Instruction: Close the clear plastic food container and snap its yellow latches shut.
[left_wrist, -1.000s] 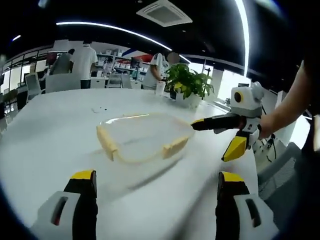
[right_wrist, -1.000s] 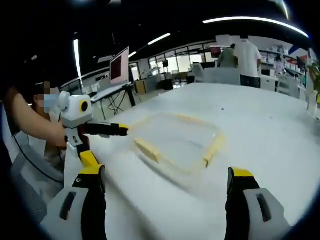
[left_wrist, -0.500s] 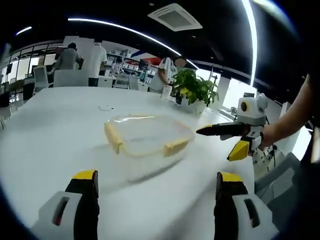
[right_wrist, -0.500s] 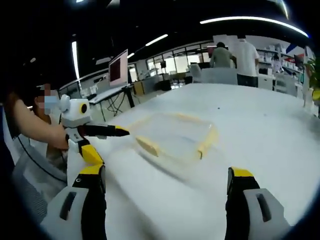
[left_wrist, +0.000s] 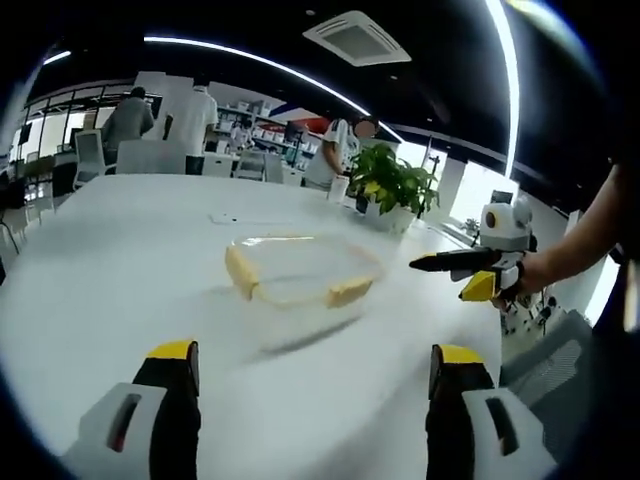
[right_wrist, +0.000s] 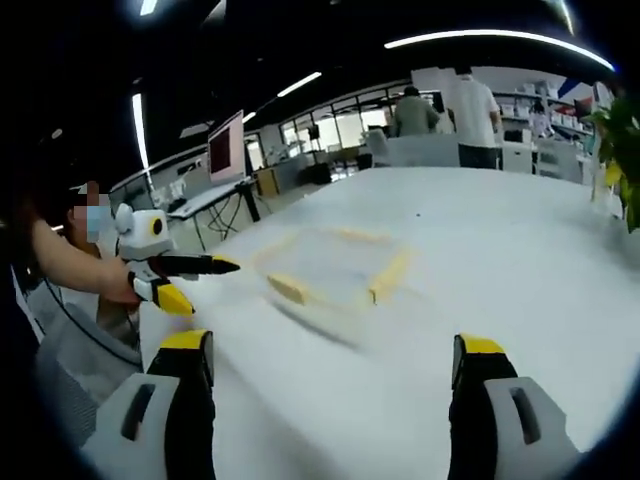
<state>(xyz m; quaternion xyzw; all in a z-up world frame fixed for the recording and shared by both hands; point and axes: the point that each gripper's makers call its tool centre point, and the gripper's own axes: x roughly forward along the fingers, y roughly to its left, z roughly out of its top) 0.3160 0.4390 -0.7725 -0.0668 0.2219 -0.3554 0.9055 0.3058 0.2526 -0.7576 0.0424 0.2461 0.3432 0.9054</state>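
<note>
In the left gripper view, the left gripper (left_wrist: 305, 372) held its jaws wide apart, gripping nothing; the clear container (left_wrist: 302, 276) sat on the white surface (left_wrist: 100, 270) ahead of them, yellow latches (left_wrist: 241, 273) showing. The right gripper (left_wrist: 448, 272) hung beside it, jaws apart.

In the right gripper view, the container lay ahead, left of centre.
</note>
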